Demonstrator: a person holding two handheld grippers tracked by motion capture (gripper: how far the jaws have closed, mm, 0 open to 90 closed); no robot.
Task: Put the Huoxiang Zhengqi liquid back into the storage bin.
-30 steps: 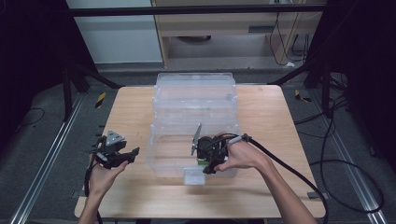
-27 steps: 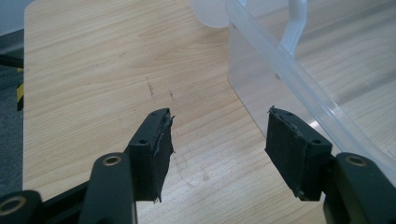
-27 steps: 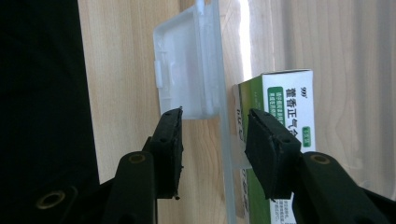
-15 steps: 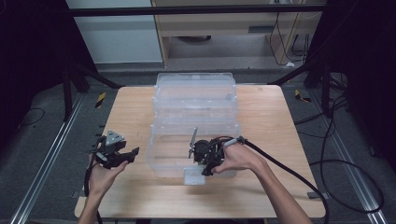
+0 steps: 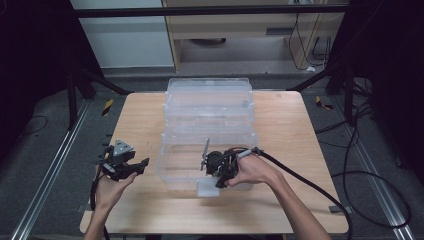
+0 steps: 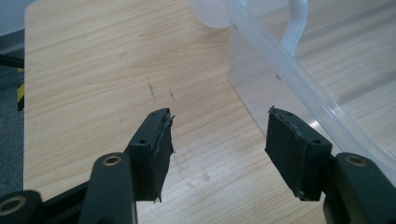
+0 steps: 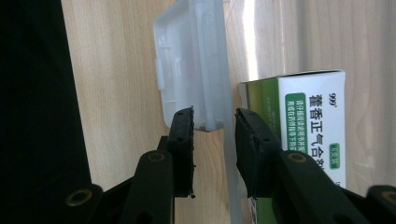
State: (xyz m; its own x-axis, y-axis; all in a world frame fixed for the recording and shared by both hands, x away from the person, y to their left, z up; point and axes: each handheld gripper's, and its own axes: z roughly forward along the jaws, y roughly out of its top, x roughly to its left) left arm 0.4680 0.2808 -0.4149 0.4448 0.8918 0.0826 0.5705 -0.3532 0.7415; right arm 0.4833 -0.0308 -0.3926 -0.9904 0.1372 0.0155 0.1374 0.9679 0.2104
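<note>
Table: pale wood top (image 5: 150,115); the near corners run out of the high view at the bottom edge.
Clear box: see-through plastic storage box (image 5: 207,130) at mid-table, tiered, walls so clear that the wood grain reads straight through. How many tiers it has and whether a lid sits on it cannot be made out from above.
Latch: whitish plastic flap (image 7: 194,65) on the box's near wall; from above it is a pale tab (image 5: 208,188) just under the right hand.
Right gripper: right gripper (image 7: 214,126) at the near wall of the box, latch edge and box wall between its jaws. Jaws narrow and have just been closing. The far pad stands beside the wall; whether either pad presses yet cannot be told. From above, the hand (image 5: 252,171) covers the jaw tips.
Medicine carton: green-and-white carton (image 7: 310,121) seen through the clear wall, inside the box, just beside the right gripper's far jaw. Cut off by the frame at right; print too partial to read fully. From above it cannot be picked out.
Left gripper: left gripper (image 6: 217,140) held over bare wood, just left of the box's corner, jaws wide apart, nothing between them. From above it sits at (image 5: 137,166), apart from the box.
Left hand: left hand (image 5: 111,184) grips the tool from below; the forearm is cut off by the frame.
</note>
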